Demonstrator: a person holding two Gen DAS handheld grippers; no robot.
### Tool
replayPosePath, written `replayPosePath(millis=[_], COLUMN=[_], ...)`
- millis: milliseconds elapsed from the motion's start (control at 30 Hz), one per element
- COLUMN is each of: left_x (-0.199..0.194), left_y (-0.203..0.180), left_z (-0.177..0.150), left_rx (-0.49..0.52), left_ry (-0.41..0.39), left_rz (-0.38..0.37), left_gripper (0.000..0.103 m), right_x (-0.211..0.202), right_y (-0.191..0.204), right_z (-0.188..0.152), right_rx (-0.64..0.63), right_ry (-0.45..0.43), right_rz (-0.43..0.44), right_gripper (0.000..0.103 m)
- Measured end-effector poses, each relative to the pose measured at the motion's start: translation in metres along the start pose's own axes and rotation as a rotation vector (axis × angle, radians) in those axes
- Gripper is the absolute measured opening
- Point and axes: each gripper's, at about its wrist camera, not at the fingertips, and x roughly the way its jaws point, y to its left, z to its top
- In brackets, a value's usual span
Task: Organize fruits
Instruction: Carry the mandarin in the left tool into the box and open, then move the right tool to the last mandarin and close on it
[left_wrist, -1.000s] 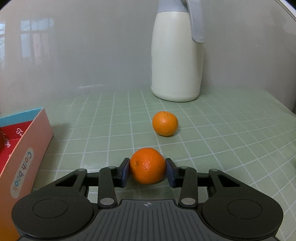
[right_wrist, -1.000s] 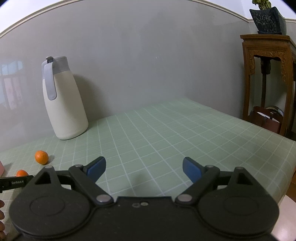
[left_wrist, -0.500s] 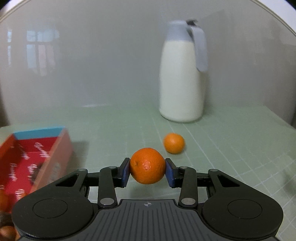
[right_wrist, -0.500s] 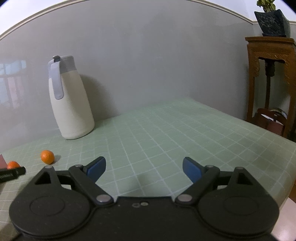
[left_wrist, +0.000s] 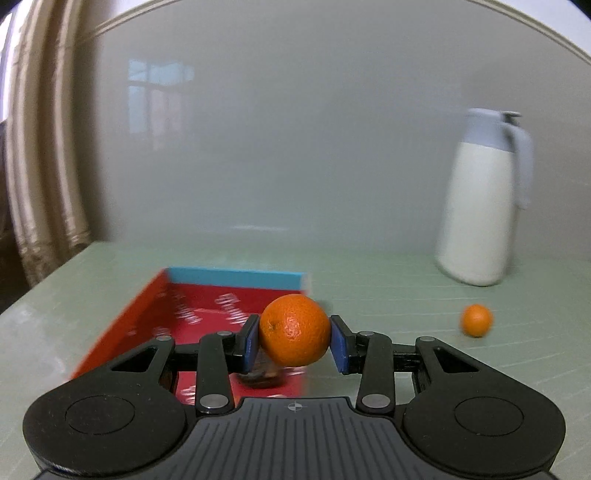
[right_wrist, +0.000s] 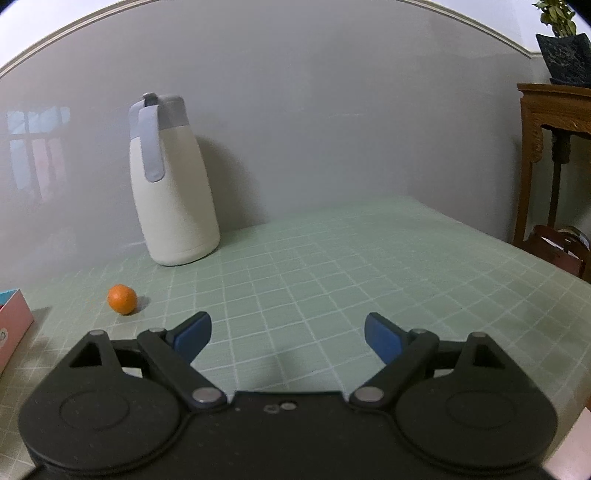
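Starting at the left of my left claw's view, the red box (left_wrist: 207, 314) with the blue far wall lies on the green table (left_wrist: 369, 295), open at the top, and my left claw (left_wrist: 294, 345) sits at its near right corner, pinching an orange (left_wrist: 294, 335) between both blue pads. The fruit is clear of the table, and the box floor lies just to the left of it and a little farther off, so I judge the coming move to be a short carry left and forward until the orange hangs over the red floor, then a release. An orange is round, so it has no long side to line up. Something dark sits low in the box under the claw, but it is too blurred to name. Farther right, a second orange (left_wrist: 476, 319) rests loose on the table, and beyond it a white jug (left_wrist: 480, 214) stands by the wall. My right claw (right_wrist: 288, 338) is spread wide with nothing between its pads; that loose orange lies to its far left, near the pink outer wall of the box. Count: two oranges, one box, one jug, two claws.
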Motion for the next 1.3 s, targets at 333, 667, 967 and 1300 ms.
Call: replayPosePath(millis=[333, 667, 967, 1300], left_x=[0.020, 0.029, 0.028, 0.010], left_y=[0.056, 0.071, 0.078, 0.091], left_z=[-0.020, -0.026, -0.024, -0.024], left_rx=[-0.067, -0.086, -0.095, -0.138], left_ry=[0.071, 0.109, 0.113, 0.067], left_rz=[0.115, 0.138, 0.125, 0.134], left_gripper=[0.040, 0.040, 0.054, 0.082], right_x=[0.001, -0.004, -0.006, -0.004], right_y=[0.027, 0.058, 0.088, 0.112], right_z=[-0.001, 0.002, 0.002, 0.001], right_rx=[-0.042, -0.080, -0.123, -0.155], right_ry=[0.007, 0.004, 0.007, 0.007], right_rz=[0.030, 0.078, 0.118, 0.147], right_gripper=[0.090, 0.090, 0.090, 0.090])
